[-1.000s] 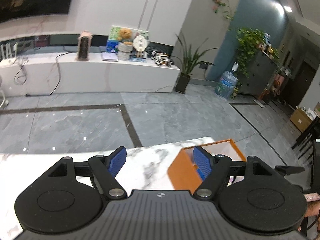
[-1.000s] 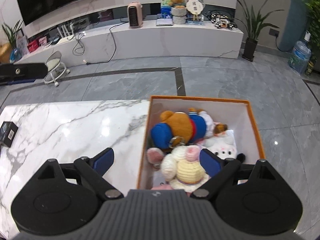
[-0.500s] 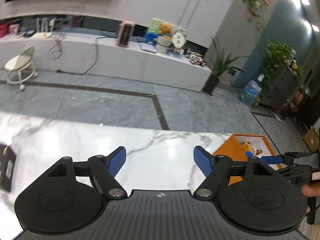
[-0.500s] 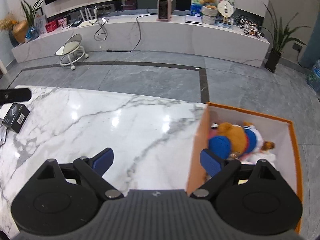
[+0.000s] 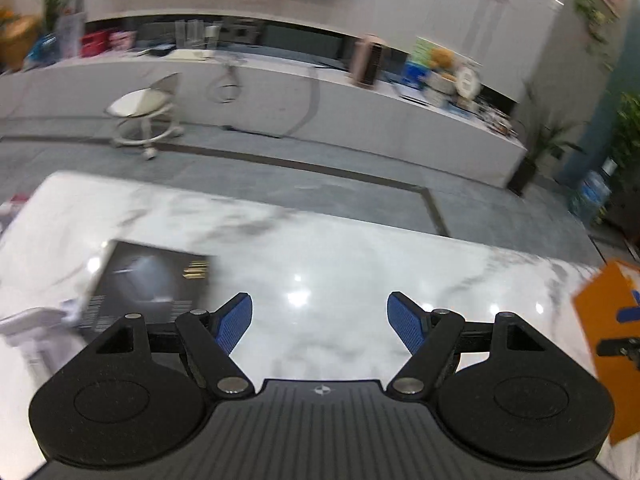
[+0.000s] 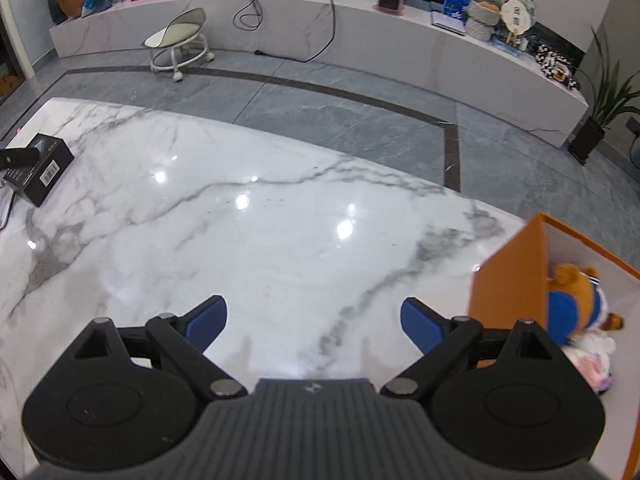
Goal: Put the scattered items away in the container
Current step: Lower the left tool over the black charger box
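Observation:
My left gripper [image 5: 320,318] is open over the white marble table [image 5: 340,264], nothing between its blue pads. A black box [image 5: 148,280] lies just left of it. In the right wrist view the same black box [image 6: 38,168] sits at the far left edge. My right gripper [image 6: 314,322] is open and empty above bare marble [image 6: 260,240]. The orange container [image 6: 508,276] stands at its right, with a brown plush bear in blue [image 6: 574,300] and pale plush toys [image 6: 592,356] inside. The orange container [image 5: 608,320] shows at the right edge of the left wrist view.
A white object [image 5: 32,324] lies blurred at the table's left edge beside the black box. Beyond the table's far edge is grey tiled floor [image 6: 360,120], a small wheeled stool [image 6: 178,42] and a long white bench with clutter [image 6: 400,32].
Both grippers swung left across the table, away from the orange container. The container slid to the right edge of both views. The black box came close in the left wrist view.

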### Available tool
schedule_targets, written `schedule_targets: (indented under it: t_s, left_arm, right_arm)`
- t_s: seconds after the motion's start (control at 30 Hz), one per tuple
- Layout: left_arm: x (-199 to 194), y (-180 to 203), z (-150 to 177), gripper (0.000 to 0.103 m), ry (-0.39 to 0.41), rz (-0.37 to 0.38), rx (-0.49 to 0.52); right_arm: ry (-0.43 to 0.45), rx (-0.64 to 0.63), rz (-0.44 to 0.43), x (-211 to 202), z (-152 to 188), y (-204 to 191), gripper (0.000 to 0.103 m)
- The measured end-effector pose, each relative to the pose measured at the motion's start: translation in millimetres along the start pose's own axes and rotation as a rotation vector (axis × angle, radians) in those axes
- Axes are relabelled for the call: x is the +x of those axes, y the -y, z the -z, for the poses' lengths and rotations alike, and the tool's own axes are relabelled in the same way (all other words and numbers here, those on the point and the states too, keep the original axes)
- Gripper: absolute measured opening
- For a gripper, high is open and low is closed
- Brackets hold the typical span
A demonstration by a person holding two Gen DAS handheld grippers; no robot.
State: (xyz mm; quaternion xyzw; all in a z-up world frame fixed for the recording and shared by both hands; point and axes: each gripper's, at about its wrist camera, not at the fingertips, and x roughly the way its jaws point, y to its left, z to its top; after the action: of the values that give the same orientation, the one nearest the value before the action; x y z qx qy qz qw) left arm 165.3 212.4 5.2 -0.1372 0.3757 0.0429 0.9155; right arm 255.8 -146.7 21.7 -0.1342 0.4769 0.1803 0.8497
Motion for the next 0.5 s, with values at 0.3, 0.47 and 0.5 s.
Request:
schedule_targets:
  t_s: [0.3,0.47,0.5]
  left_arm:
    - [15.9,-49.2,10.0,0.088,-0.001,-0.145,0.03]
    - [33.5,-44.4,18.9,0.089,-0.025,-0.25,0.164]
    - [35.6,-43.7,19.7,0.089,-0.026,-0.268,0.185]
  right_arm:
    - [-0.032,-0.058,-0.014,20.8,0.2,-21.8,0.095]
    - [-0.04,-0.056,-0.011,25.9,-0.8,-20.9,0.095]
    - [-0.041,-0.056,-0.012,26.9,-0.8,-21.0,0.095]
